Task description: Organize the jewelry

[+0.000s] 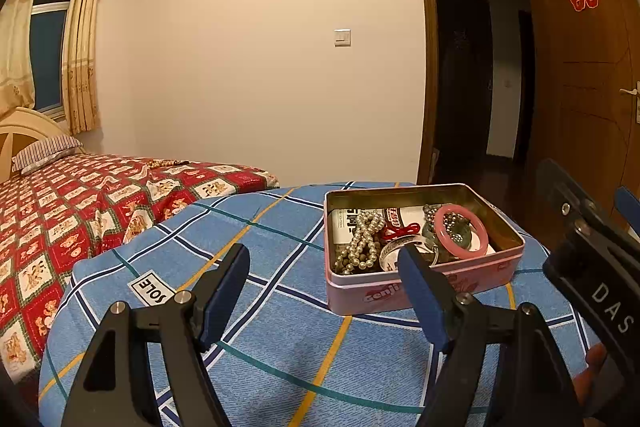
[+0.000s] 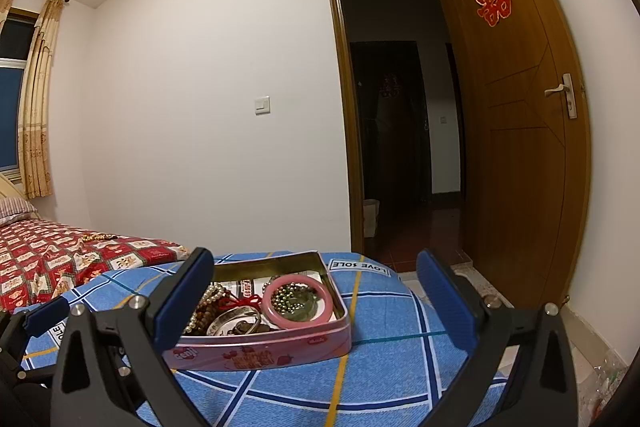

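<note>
Both sets of jaws are spread wide and hold nothing, the left gripper (image 1: 324,279) with the pink tin (image 1: 420,287) just ahead of its right finger, the right gripper (image 2: 316,295) framing it between its fingers. The pink bangle (image 2: 298,301) looks stiff, smooth and likely slippery, best pinched across its rim. The pearl strand (image 1: 362,239) lies limp and tangled beside it, a light thing that should lift from any loop.

A pink tin (image 1: 424,283) is sitting open on the blue plaid surface (image 1: 280,307). Inside, a pearl necklace (image 1: 362,241), pink bangle (image 1: 460,231) and silver bracelet (image 2: 234,319) are lying jumbled together.
</note>
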Demonstrator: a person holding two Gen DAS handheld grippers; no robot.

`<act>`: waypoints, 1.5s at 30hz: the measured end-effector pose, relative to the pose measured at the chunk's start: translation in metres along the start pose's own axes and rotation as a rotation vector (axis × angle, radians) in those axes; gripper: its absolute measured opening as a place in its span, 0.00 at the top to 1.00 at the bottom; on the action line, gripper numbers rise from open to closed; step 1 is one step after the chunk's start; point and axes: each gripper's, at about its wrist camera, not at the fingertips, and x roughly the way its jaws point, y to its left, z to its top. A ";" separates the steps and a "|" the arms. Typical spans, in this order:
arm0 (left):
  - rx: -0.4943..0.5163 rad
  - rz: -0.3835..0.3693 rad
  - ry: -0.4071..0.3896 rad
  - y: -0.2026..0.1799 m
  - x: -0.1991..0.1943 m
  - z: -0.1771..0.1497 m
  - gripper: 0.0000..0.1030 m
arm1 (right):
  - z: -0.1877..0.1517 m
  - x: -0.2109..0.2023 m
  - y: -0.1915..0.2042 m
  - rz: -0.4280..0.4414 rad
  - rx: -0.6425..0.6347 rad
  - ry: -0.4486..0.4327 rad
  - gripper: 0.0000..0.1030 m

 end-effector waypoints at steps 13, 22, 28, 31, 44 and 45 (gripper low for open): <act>0.000 0.000 0.000 0.000 0.001 0.000 0.25 | 0.000 0.000 -0.002 -0.003 0.003 0.002 0.00; 0.001 0.000 -0.001 0.000 0.001 0.000 0.24 | 0.000 -0.001 -0.002 -0.003 0.003 0.003 0.00; 0.000 0.000 0.000 0.000 0.001 0.000 0.24 | 0.000 -0.001 -0.003 -0.004 0.004 0.003 0.00; 0.000 0.000 -0.001 0.000 0.001 0.000 0.24 | 0.000 0.000 -0.002 -0.003 0.003 0.004 0.00; 0.001 -0.001 -0.001 0.000 0.001 -0.001 0.21 | 0.000 0.000 -0.003 -0.003 0.004 0.004 0.00; -0.001 -0.001 -0.001 0.000 0.000 -0.001 0.21 | 0.000 0.000 -0.003 -0.003 0.004 0.003 0.00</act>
